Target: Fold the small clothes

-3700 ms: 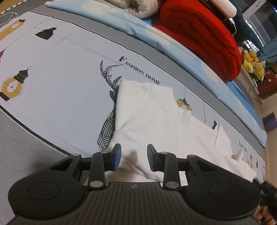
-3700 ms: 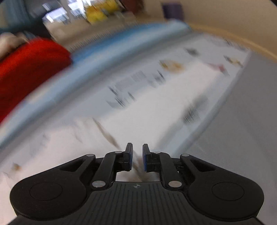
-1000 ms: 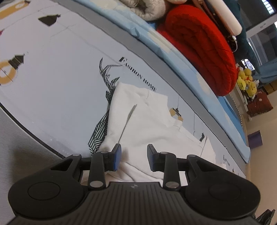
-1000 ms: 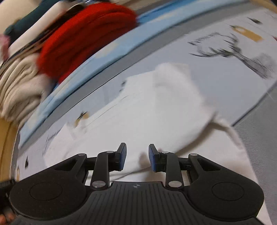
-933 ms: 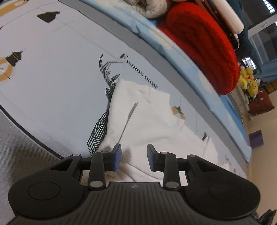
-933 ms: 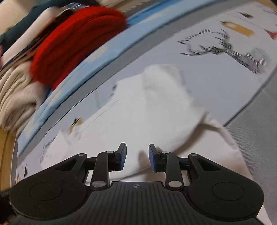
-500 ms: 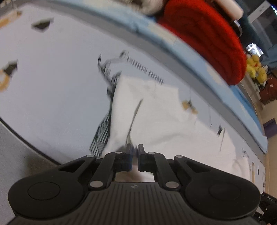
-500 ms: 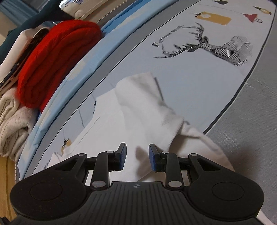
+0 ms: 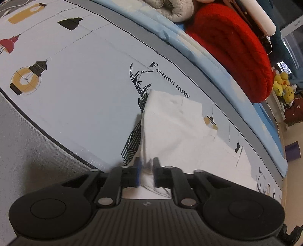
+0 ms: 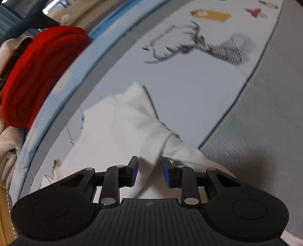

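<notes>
A small white garment (image 9: pixel 180 128) lies spread on a pale printed bedsheet (image 9: pixel 85 85). My left gripper (image 9: pixel 145 174) is at the garment's near left corner. Its jaws are opening, and a raised ridge of the white cloth runs up between the blurred fingers without being pinched. In the right wrist view the same garment (image 10: pixel 117 128) has a thick fold running toward the near edge. My right gripper (image 10: pixel 150 174) hovers open over that fold, its blue pads (image 10: pixel 167 174) apart on either side of the cloth.
A rolled red blanket (image 9: pixel 236 47) and beige bedding (image 9: pixel 170 9) are stacked along the far side of the bed. Yellow plush toys (image 9: pixel 283 85) sit beyond. Grey woven fabric (image 10: pixel 265 123) borders the printed sheet at the near side.
The left jaws closed on the garment's near corner, then parted again; the cloth there now stands in a raised ridge. The right gripper rolled and shifted along the garment, its jaws unchanged.
</notes>
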### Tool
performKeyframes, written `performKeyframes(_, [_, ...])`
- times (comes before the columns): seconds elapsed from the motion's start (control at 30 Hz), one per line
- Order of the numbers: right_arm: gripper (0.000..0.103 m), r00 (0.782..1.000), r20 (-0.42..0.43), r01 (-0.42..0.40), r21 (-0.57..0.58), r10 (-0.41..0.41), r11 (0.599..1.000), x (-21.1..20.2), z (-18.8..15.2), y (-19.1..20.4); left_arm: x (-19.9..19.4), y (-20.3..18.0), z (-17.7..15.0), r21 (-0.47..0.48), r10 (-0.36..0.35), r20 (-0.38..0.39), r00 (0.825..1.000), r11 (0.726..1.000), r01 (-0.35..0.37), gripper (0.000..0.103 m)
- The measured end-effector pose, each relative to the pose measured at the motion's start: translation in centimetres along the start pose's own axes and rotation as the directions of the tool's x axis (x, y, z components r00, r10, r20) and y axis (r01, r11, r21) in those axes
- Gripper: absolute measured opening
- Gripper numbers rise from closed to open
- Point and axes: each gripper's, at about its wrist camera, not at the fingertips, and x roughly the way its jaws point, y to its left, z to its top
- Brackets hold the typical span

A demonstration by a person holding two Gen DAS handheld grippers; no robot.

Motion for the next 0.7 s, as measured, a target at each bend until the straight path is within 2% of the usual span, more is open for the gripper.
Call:
performKeyframes(0.03, [0.03,1.0,-0.012,0.002,0.015,-0.002,1.0,0.3,-0.1,-0.3,0.0,-0.1,0.2,0.002,-0.004,0.007,1.0,1.0,0.004,0.032])
performKeyframes(0.07, [0.03,1.0,-0.017,0.006,0.028,-0.006,1.0,0.5,-0.1,-0.6,0.0,-0.1,0.3,0.003,-0.004,0.016,1.0,1.0,0.004,0.035])
performKeyframes(0.13, [0.03,1.0,-0.006,0.011,0.034,-0.011,0.999,0.5,0.1,-0.8,0.2,0.1,0.5,-0.003,0.012,0.023,1.0,1.0,-0.012,0.037])
performKeyframes(0.17, [0.026,1.0,0.0,0.008,0.034,-0.008,0.999,0.5,0.2,-0.8,0.3,0.3,0.5,-0.01,0.017,0.019,1.0,1.0,-0.016,0.037])
performKeyframes(0.23, [0.005,1.0,0.007,-0.016,0.05,0.015,0.999,0.4,0.4,-1.0,0.8,0.8,0.5,-0.038,0.013,0.005,1.0,0.999,-0.013,0.037])
performKeyframes(0.27, [0.0,0.999,0.009,-0.04,0.069,0.039,0.997,0.4,0.4,-1.2,0.9,0.8,0.5,-0.054,0.004,-0.002,1.0,0.999,-0.004,0.037])
performKeyframes(0.4, [0.0,0.998,0.039,-0.061,0.166,0.055,0.984,-0.5,0.2,-2.2,1.1,1.4,0.3,-0.077,-0.016,-0.025,1.0,0.997,0.014,0.037])
performKeyframes(0.6, [0.0,0.996,0.053,0.058,0.198,-0.07,0.979,-0.3,0.5,-3.4,1.7,1.2,0.0,-0.065,-0.009,-0.035,0.999,0.998,0.006,0.037])
performKeyframes(0.67, [0.003,0.993,0.072,0.078,0.195,-0.093,0.978,-0.8,0.7,-3.6,1.9,1.0,-0.2,-0.05,-0.014,-0.041,0.999,0.999,0.012,0.032])
performKeyframes(0.7, [0.003,0.994,0.07,0.064,0.196,-0.079,0.979,-0.9,0.8,-3.6,1.8,0.8,-0.2,-0.035,-0.018,-0.038,0.999,0.999,0.016,0.013])
